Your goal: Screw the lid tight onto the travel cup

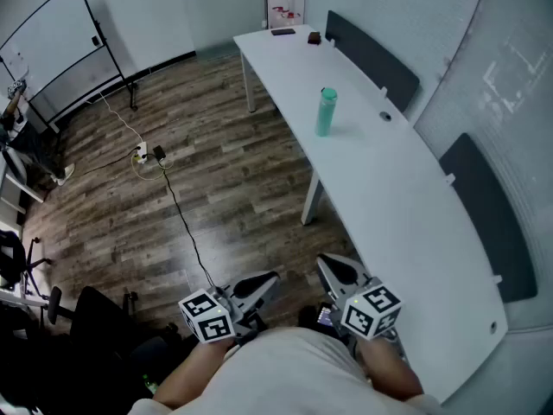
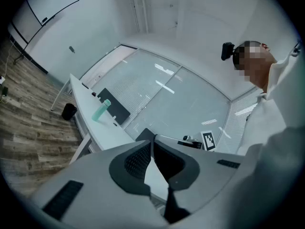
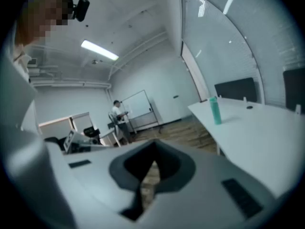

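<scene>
A teal travel cup (image 1: 326, 111) with its lid on top stands upright on the long white table (image 1: 406, 206), far from both grippers. It shows small in the left gripper view (image 2: 101, 110) and in the right gripper view (image 3: 215, 110). My left gripper (image 1: 275, 277) is held close to the person's body at the bottom of the head view, shut and empty. My right gripper (image 1: 321, 263) is beside it near the table's edge, also shut with nothing between its jaws.
Dark chair backs (image 1: 373, 57) stand behind the table by a glass wall. Small dark items (image 1: 313, 37) lie at the table's far end. A whiteboard (image 1: 54, 46), a floor cable (image 1: 177, 206) and a black office chair (image 1: 26, 266) are to the left. A person (image 3: 116, 113) stands far off by the whiteboard.
</scene>
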Demonstrator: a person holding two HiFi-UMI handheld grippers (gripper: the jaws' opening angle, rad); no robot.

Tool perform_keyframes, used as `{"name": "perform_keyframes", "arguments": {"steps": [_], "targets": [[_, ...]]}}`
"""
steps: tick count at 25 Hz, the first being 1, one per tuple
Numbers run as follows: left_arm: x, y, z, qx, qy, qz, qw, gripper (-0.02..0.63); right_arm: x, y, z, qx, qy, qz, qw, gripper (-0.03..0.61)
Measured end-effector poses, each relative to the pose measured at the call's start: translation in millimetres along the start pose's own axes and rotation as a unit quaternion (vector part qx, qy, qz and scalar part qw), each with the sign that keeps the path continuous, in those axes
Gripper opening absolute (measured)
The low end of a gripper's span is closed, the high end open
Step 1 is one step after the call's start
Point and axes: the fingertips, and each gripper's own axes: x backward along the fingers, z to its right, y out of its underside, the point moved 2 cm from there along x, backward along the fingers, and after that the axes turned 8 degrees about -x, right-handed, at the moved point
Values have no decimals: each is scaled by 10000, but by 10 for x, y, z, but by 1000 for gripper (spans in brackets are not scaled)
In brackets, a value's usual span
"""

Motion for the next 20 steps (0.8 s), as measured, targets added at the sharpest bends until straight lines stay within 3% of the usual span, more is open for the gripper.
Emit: {"name": "perform_keyframes", "arguments": {"steps": [8, 20], "targets": [[24, 12, -45, -30, 34, -73, 10000, 38, -36, 99, 25, -44, 215, -221, 9995, 20], [214, -46, -202, -568, -86, -358, 9977, 38, -185, 110, -94, 299, 601, -98, 9977, 46]]}}
